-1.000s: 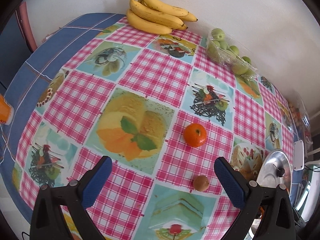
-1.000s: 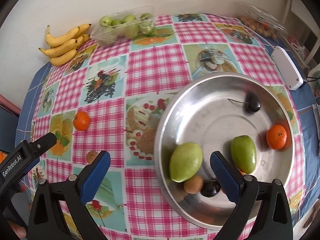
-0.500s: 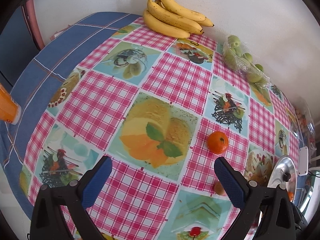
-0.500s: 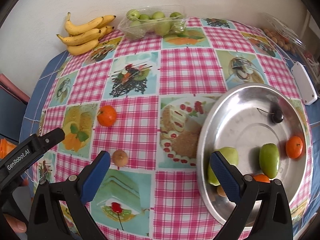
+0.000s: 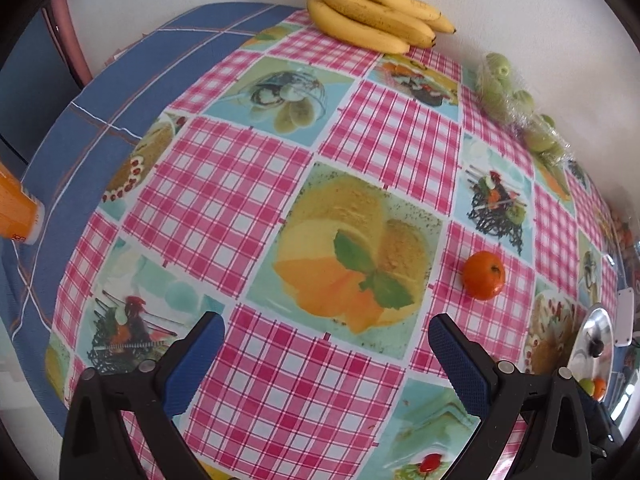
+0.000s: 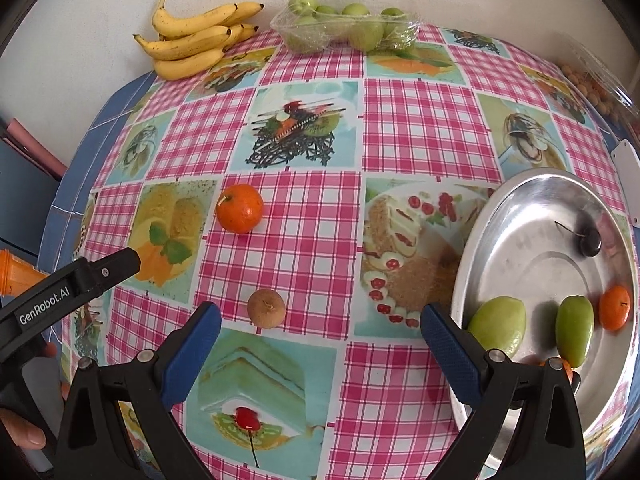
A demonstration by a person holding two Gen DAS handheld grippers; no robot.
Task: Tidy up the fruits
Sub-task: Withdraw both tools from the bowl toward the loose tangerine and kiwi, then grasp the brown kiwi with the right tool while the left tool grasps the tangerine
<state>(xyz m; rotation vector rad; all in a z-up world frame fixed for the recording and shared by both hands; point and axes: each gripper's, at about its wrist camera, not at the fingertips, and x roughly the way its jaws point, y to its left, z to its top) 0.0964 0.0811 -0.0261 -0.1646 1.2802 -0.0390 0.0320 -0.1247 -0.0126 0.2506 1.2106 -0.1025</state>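
Observation:
A small orange (image 6: 239, 213) lies on the checked tablecloth; it also shows in the left wrist view (image 5: 483, 275). A small brown round fruit (image 6: 266, 307) lies nearer, just beyond my right gripper (image 6: 320, 334), which is open and empty. A steel plate (image 6: 516, 216) at the right holds two green fruits (image 6: 497, 325), an orange (image 6: 615, 307) and a dark cherry (image 6: 590, 241). My left gripper (image 5: 326, 346) is open and empty, left of the orange. Its body (image 6: 68, 288) shows in the right wrist view.
A bunch of bananas (image 6: 196, 42) and a clear pack of green fruits (image 6: 344, 26) lie at the wall. A clear box of small brown fruits (image 6: 592, 84) and a white device (image 6: 628, 168) sit at the right. An orange object (image 5: 16, 208) is at the left edge.
Both grippers have swung left. The plate has slid toward the right edge of both views, and the brown fruit has left the left wrist view.

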